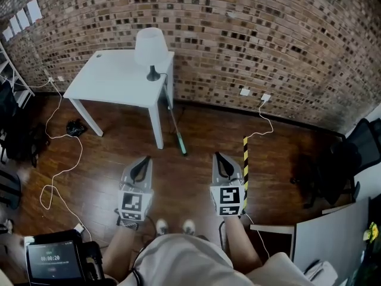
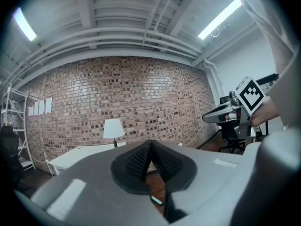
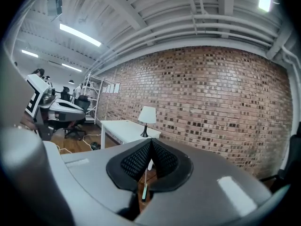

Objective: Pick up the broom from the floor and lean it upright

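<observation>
- Plainly, neither tool holds anything: the left gripper (image 1: 143,164) and right gripper (image 1: 221,161) both have their jaws pressed together, empty, pointing roughly level out over the floor (image 1: 196,130)
- the broom (image 1: 177,130) runs along the right side of the table (image 1: 113,82), its green end nearest the person and its far end up by the table's corner, near the wall
- both grippers are well apart from it, the right one more nearly in line with it
- whether the stick lies flat or is propped against the table no view settles; so the scene fits a broom yet to be lifted, or one already leaned with the person standing off
- only the head view shows the whole stick, the lamp (image 1: 150,49) and how far off the grippers are
- the right gripper view shows the green end and a thin length of stick just below its closed tips; the left gripper view shows only the green end, plus the other gripper out to its right
</observation>
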Tool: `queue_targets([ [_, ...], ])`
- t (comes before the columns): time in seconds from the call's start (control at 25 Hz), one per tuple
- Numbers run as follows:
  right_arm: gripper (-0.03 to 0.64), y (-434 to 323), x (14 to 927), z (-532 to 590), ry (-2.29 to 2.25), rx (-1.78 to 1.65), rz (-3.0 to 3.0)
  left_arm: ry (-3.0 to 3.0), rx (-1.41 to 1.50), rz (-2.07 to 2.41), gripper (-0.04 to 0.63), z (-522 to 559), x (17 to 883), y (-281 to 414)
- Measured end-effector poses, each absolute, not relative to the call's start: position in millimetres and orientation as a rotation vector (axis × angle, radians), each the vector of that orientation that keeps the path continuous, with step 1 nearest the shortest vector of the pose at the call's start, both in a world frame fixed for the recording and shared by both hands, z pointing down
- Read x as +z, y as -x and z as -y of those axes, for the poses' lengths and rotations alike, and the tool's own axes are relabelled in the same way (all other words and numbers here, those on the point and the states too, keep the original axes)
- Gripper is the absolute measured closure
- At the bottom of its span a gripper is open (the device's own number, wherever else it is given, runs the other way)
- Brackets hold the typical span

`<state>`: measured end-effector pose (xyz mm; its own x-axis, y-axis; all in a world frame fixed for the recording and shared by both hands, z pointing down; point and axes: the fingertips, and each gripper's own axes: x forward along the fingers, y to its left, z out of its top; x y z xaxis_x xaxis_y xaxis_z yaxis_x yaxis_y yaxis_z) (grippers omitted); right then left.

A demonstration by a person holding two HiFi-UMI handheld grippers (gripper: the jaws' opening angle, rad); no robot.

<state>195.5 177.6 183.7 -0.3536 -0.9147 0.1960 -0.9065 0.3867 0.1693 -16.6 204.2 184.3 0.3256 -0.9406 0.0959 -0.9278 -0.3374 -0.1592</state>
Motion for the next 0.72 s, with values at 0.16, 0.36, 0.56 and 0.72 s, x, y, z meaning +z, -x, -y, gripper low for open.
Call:
queue_targets([
  [0.16,0.606,-187.0,183.1,-189.5,-1.587,-0.046,2.414,2.510,-0.260,-1.762,0.595,-211.3,187.2,13.1],
  [0.36,0.606,-179.2,188.1,-199.4,-1.563,-0.026,2.445,2.517,-0.259,-1.748,0.595,-218.2,186.8,11.9],
  [0.56,0.606,-173.2,183.4,-201.5,-1.556,-0.029,2.464,2.511,-0.258,-1.754,0.595,-221.0,185.0,17.1],
  [0.72,0.606,-171.1,182.4,-202.5,-1.561,-0.037,2.465,2.504,-0.252,-1.763,0.595,-223.3,185.5,21.3],
])
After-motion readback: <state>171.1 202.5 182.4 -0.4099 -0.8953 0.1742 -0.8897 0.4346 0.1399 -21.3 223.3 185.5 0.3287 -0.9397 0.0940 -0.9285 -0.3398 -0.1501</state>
